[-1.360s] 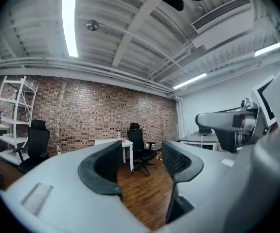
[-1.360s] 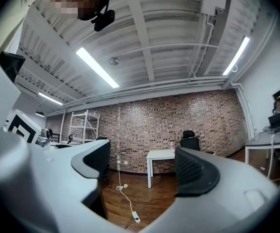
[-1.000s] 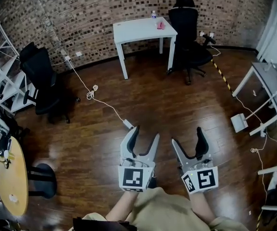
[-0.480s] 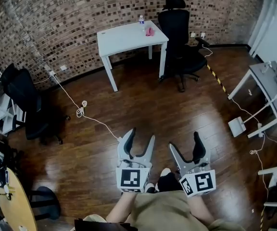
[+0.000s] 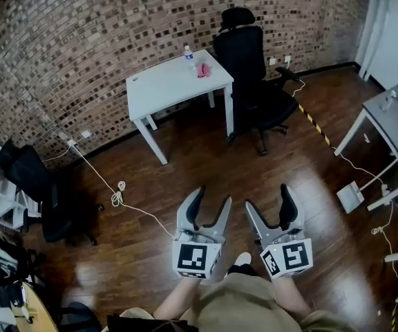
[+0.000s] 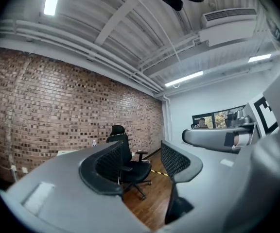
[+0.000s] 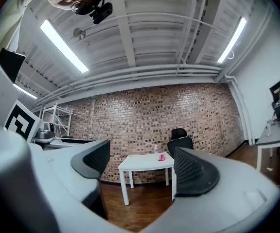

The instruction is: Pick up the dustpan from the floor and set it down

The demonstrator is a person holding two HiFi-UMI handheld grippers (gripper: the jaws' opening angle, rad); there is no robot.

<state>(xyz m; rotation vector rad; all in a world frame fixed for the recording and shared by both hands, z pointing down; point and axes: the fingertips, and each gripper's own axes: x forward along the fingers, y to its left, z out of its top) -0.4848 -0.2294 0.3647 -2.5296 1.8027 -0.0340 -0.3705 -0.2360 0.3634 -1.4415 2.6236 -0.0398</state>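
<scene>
From the head view, my left gripper (image 5: 211,198) and my right gripper (image 5: 268,198) sit side by side low in the middle, over the dark wood floor (image 5: 185,164). Both point toward the far brick wall (image 5: 81,40). Each pair of jaws is spread, with only floor showing between them.

A white counter (image 5: 175,81) stands by the wall, with a small bottle (image 5: 188,51) and a pink thing (image 5: 202,70) on its far right corner. Just right of it is a black office chair (image 5: 251,61). A white cable (image 5: 119,198) runs over the floor at the left.

What looks like the dustpan (image 5: 349,197), a white pan with a long thin handle, stands on the floor at the far right. Its handle leans up toward a grey desk (image 5: 392,120). It is well apart from both of my grippers.

In the left gripper view, my 2 jaws stand apart and pinch nothing. Through the gap I see the black office chair, and a strip of yellow and black tape (image 6: 155,172) on the floor beside it. My right gripper crosses the right side of this view.

In the right gripper view, these jaws are also spread wide and hold nothing. Between them stands the white counter with the bottle and the pink thing, and the chair rises behind its right end. A white shelf rack (image 7: 57,118) stands at the left by the wall. The dustpan does not show in either gripper view.
</scene>
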